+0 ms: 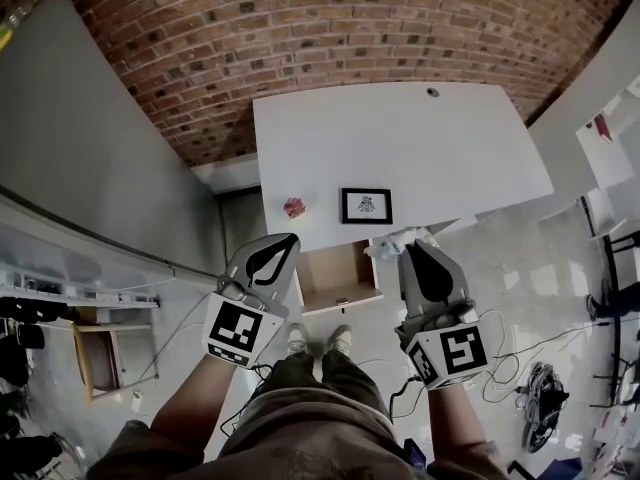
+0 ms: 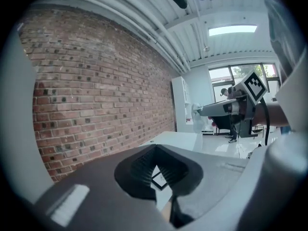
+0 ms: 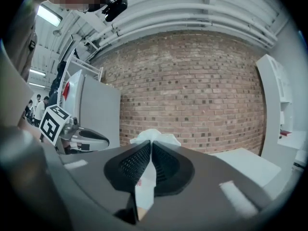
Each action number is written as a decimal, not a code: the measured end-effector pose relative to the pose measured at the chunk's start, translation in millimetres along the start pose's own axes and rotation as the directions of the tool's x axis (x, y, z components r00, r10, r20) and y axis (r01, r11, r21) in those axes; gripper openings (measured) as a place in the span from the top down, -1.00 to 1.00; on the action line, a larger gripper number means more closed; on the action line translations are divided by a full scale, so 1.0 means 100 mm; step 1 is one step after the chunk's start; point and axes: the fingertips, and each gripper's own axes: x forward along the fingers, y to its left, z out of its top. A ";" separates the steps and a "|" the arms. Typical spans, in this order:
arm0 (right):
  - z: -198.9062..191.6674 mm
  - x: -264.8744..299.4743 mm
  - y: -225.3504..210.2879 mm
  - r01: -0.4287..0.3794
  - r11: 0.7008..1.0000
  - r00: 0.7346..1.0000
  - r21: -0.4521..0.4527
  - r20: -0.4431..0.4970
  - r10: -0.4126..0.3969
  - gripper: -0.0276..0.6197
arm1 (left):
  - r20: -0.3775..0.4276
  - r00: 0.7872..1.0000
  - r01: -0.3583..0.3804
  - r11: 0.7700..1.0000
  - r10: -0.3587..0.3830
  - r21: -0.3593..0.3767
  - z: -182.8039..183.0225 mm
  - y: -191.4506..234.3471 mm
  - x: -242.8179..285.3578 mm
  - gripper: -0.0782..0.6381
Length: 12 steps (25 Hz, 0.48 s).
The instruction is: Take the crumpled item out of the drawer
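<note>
The right tongs (image 1: 406, 253) are clamping a crumpled white tissue (image 1: 396, 239). The left tongs (image 1: 290, 239) are sitting closed, empty; the drawer (image 1: 340, 278) is standing open below.

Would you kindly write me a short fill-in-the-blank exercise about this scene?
The white crumpled paper is clamped in the ____ gripper.
The drawer under the table stands ____.
The wall behind the table is built of ____.
Missing words: right; open; brick.

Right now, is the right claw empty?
No, the right claw is clamped on a crumpled white paper that sticks out past its tips.
</note>
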 end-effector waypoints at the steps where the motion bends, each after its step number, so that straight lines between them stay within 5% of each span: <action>1: 0.13 -0.04 0.01 0.004 1.000 0.999 -0.001 0.035 -0.004 0.78 | 0.019 1.000 -0.001 1.000 0.001 0.008 0.10 -0.01 -0.04 0.78; 6: 0.52 -0.26 0.07 0.019 1.000 0.993 -0.014 0.118 -0.018 0.78 | 0.115 0.993 -0.008 0.997 -0.002 0.082 0.55 -0.03 -0.24 0.78; 12: 0.82 -0.43 0.13 0.029 0.999 0.983 -0.032 0.183 -0.023 0.78 | 0.160 0.987 -0.019 0.999 0.013 0.038 0.78 -0.01 -0.42 0.78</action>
